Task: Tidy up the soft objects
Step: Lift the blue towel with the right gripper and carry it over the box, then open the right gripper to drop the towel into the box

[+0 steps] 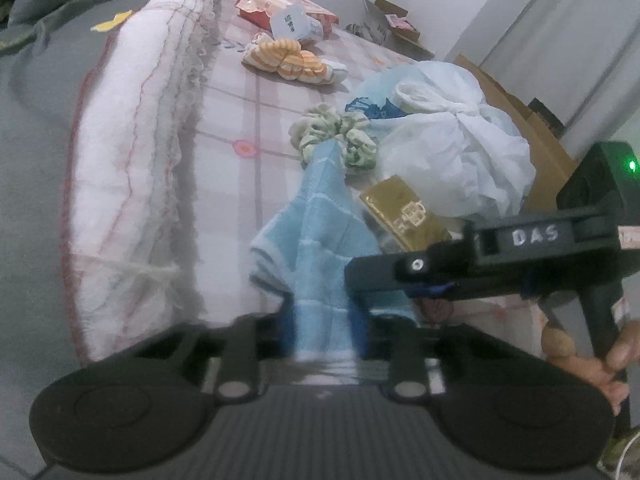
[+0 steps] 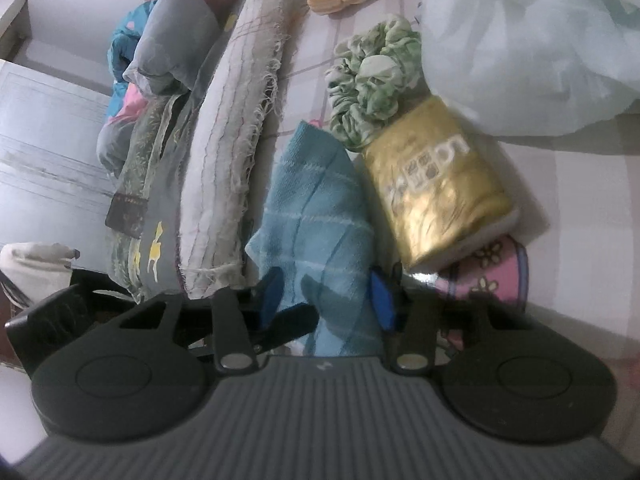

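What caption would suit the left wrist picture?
Both hand-held grippers pinch a blue towel on the bed, beside a green scrunchie.

Place: bedroom in a home
Surface: bed under a pink checked sheet (image 1: 256, 92) with small flowers
Bedding: frayed white quilt (image 1: 132, 152) rolled beside a grey duvet (image 1: 36, 92)
Clutter: snack packets (image 1: 280, 12), knotted plastic bag (image 1: 452, 140), cardboard box (image 1: 516, 108) at the bedside
Walls: plain white
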Tool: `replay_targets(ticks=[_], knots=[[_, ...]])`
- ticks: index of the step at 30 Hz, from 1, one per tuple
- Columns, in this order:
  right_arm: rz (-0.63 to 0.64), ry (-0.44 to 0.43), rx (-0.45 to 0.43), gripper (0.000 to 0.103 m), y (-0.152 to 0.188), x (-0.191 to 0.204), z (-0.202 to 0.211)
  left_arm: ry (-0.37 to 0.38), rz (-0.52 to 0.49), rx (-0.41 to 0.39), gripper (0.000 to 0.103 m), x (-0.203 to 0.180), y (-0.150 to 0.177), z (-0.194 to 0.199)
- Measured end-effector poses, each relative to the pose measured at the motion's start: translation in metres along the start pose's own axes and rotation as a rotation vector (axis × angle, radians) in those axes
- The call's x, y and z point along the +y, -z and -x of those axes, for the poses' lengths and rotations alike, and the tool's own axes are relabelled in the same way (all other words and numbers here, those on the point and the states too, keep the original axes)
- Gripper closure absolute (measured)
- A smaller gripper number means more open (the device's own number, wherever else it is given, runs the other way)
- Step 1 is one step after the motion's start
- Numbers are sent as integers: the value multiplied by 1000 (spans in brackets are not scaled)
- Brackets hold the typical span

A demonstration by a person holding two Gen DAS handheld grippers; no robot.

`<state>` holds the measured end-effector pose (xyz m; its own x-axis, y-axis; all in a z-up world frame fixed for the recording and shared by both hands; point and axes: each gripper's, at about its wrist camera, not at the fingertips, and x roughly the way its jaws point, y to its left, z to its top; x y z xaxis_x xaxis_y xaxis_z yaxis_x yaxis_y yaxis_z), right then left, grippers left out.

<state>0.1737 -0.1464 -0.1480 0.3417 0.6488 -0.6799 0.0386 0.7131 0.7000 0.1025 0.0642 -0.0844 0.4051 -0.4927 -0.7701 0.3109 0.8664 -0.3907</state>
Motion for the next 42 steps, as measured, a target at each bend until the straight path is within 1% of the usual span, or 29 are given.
replay_targets(ticks=[1,2,4,7,10,12,16,19,21,23,26,29,31,33,35,37,40,42], knots=[[-6,3,-2,73,0,1,-2,-1,0,-6,83,-1,0,1],[-10,2,-4,78,1,0,-1,-1,-11,-13,85,-3,0,4],[-10,-18,-7,82,3,1,2,-2,-32,-29,86,-9,0,13],[21,-44,-29,84,7,7,17,-5,-53,-57,86,-18,-3,27],[63,-64,-73,84,6,20,37,-4,-83,-96,86,-33,-12,43],[89,-80,-111,85,4,25,54,8,-109,-123,87,-47,-21,51],[135,-93,-220,86,-2,28,102,54,-188,-171,88,-87,-45,58],[155,-73,-315,86,-8,20,143,101,-257,-183,88,-123,-65,49],[156,-45,-369,87,-13,9,172,142,-302,-178,88,-153,-79,35],[151,-1,-421,87,-18,-6,203,199,-344,-172,88,-184,-91,17],[138,91,-485,87,-28,-31,248,268,-397,-139,88,-231,-107,-15],[130,209,-516,87,-39,-59,284,328,-428,-59,88,-279,-125,-58],[121,298,-518,87,-46,-80,305,341,-450,-1,88,-310,-133,-88],[98,377,-515,88,-57,-103,323,343,-508,34,87,-341,-135,-115],[80,446,-512,88,-67,-126,336,340,-534,76,87,-365,-135,-142],[65,515,-499,88,-79,-149,345,338,-538,117,87,-379,-135,-167],[65,612,-469,87,-94,-177,344,336,-523,174,87,-393,-134,-199],[71,662,-437,83,-103,-191,339,330,-513,214,86,-396,-135,-216]])
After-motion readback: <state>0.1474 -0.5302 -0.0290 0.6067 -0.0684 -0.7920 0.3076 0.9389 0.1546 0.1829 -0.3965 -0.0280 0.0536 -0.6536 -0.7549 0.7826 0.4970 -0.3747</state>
